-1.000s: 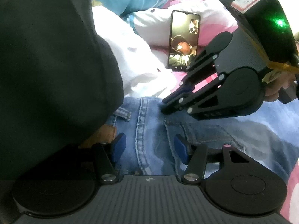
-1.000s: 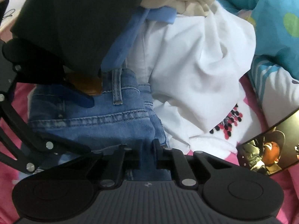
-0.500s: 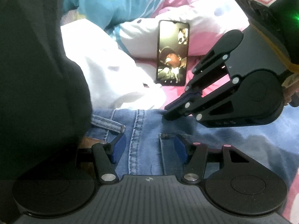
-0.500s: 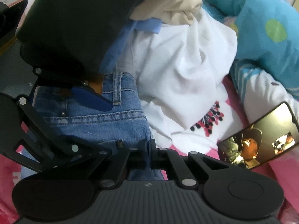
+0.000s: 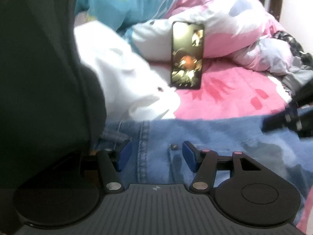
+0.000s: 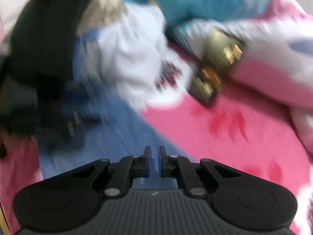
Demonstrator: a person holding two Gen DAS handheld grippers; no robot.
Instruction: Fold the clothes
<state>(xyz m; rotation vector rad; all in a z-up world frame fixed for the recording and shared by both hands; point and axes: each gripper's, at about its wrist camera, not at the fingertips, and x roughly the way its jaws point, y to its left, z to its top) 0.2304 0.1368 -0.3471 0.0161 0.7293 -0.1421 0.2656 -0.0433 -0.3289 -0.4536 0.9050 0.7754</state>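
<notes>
Right gripper (image 6: 154, 156) has swung right along the jeans (image 5: 215, 135), jaws just parting, empty; left gripper (image 5: 154, 154), apart, straddles the waistband.

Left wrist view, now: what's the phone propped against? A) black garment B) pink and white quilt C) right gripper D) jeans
B: the phone stands upright on the pink sheet, its back leaning on the pink and white quilt; the jeans lie nearer the camera.
</notes>
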